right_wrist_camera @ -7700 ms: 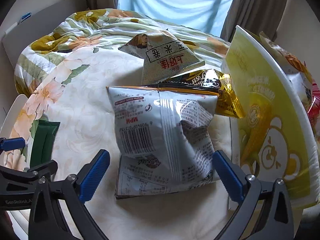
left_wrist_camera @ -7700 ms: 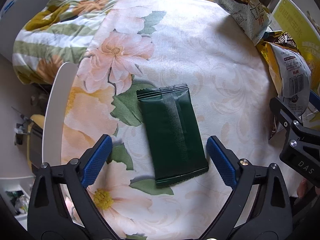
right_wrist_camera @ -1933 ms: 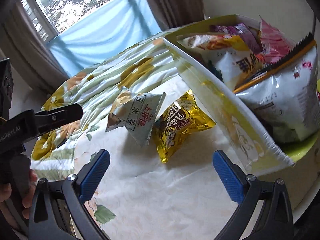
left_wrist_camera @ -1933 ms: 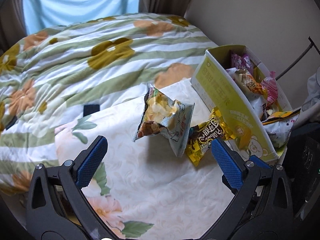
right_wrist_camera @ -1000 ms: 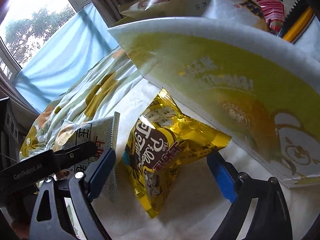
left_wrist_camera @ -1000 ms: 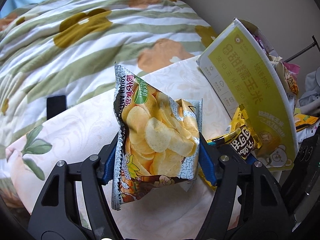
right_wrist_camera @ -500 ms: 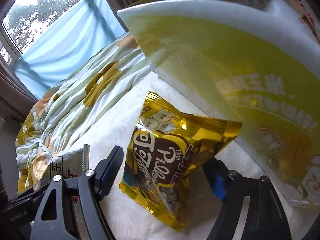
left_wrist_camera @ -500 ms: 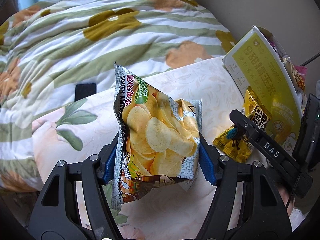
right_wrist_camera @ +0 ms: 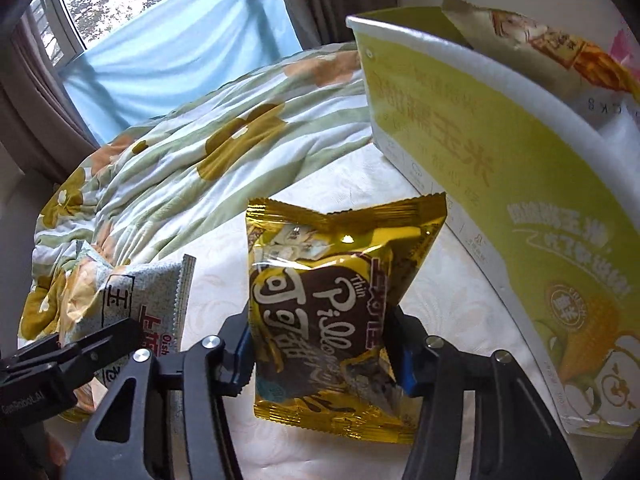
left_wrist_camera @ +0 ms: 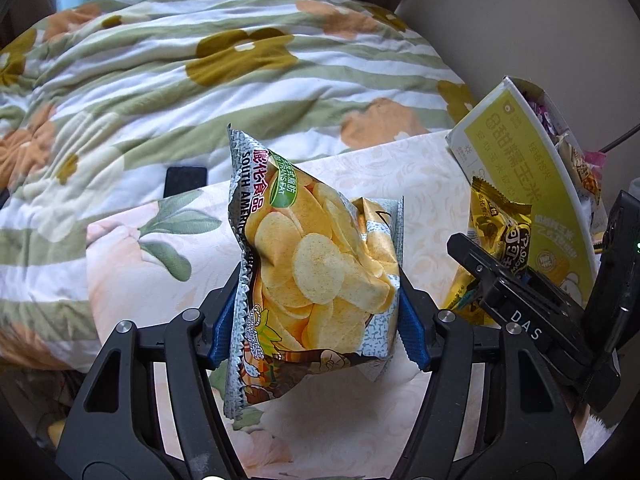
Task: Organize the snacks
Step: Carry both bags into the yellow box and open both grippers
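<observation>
My left gripper (left_wrist_camera: 318, 328) is shut on a silver chip bag (left_wrist_camera: 316, 276) printed with yellow crisps and holds it upright above the floral cloth. My right gripper (right_wrist_camera: 324, 354) is shut on a gold pillow-snack bag (right_wrist_camera: 332, 304) and holds it up beside the yellow box (right_wrist_camera: 500, 184). The gold bag (left_wrist_camera: 494, 236) and right gripper also show at the right of the left wrist view, next to the yellow box (left_wrist_camera: 528, 168). The chip bag's back (right_wrist_camera: 144, 312) shows at the left of the right wrist view. Several snack packets fill the box.
A floral tablecloth (left_wrist_camera: 380, 168) covers the table under both bags. A striped flowered quilt (left_wrist_camera: 180, 60) lies on the bed behind. A small black object (left_wrist_camera: 186, 180) sits at the quilt's edge. Curtains and a window (right_wrist_camera: 160, 24) stand at the back.
My right gripper has closed on the gold bag and lifted it off the cloth. My left gripper keeps hold of the chip bag and has drawn back and up a little.
</observation>
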A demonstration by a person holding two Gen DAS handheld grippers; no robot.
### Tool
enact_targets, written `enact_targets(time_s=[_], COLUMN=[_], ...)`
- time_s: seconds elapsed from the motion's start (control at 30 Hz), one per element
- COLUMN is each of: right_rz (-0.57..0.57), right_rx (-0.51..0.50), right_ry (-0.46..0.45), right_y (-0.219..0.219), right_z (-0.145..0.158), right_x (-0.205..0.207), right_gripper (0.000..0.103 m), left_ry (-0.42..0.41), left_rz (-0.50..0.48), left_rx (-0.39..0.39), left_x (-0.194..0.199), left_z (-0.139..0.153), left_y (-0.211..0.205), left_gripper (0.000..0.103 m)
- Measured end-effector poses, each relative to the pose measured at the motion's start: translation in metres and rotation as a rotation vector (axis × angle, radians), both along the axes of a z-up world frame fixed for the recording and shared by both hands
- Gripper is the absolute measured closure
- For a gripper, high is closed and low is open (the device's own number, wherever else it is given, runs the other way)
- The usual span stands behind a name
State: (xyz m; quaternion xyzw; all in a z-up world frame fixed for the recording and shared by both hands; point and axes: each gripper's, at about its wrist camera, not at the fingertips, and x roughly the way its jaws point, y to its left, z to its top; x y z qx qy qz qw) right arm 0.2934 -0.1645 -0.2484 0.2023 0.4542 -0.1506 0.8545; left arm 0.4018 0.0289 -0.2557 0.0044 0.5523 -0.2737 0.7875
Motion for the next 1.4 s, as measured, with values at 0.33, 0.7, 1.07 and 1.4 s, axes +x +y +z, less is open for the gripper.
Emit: enact_targets(time_s=[0.33, 0.7, 1.07, 1.4], right_rz=[0.142, 0.225, 0.283, 0.295], right_rx=[-0.009, -0.053, -0.051, -0.009], right_ry=[-0.114, -0.188, -0.204, -0.158], right_y=[0.008, -0.073, -0.205, -0.28], right_z=[0.094, 0.183, 0.203, 0.187], right_x=[-0.012, -0.056, -0.081, -0.075], right_gripper=[0.052, 0.052, 0.052, 0.052], left_ry=[-0.101, -0.174, -0.171, -0.139], left_rz=[0.036, 0.033, 0.057, 0.059], left_rx=[0.005, -0.076, -0.098, -0.057], left_x=[-0.016, -0.054, -0.077, -0.062], left_z=[0.081, 0.175, 0.191, 0.165], left_y=[0.005, -0.089, -0.245, -0.345], left_gripper=[0.04, 0.04, 0.039, 0.038])
